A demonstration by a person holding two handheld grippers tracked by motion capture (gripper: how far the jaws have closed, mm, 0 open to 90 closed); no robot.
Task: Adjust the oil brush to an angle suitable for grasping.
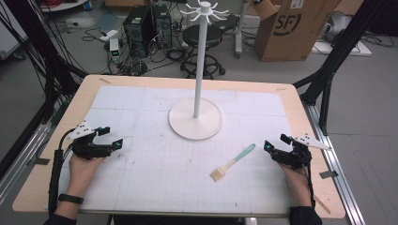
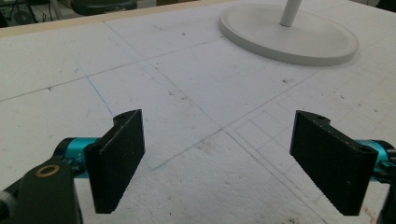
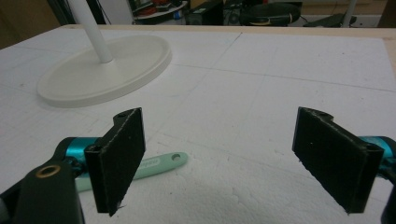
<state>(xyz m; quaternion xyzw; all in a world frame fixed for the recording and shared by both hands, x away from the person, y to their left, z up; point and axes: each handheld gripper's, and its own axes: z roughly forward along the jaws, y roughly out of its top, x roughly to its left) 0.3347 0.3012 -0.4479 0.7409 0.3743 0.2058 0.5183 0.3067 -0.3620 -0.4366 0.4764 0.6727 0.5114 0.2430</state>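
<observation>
the table carries a white gridded mat, and at its far middle stands a white rack with a round base and tall pole. near the front, right of centre, lies a small brush with a mint-green handle, flat on the mat. the right gripper sits just to the brush's right, apart from it, jaws spread wide and empty. the left gripper rests well away at the left edge, jaws equally wide, nothing between them.
</observation>
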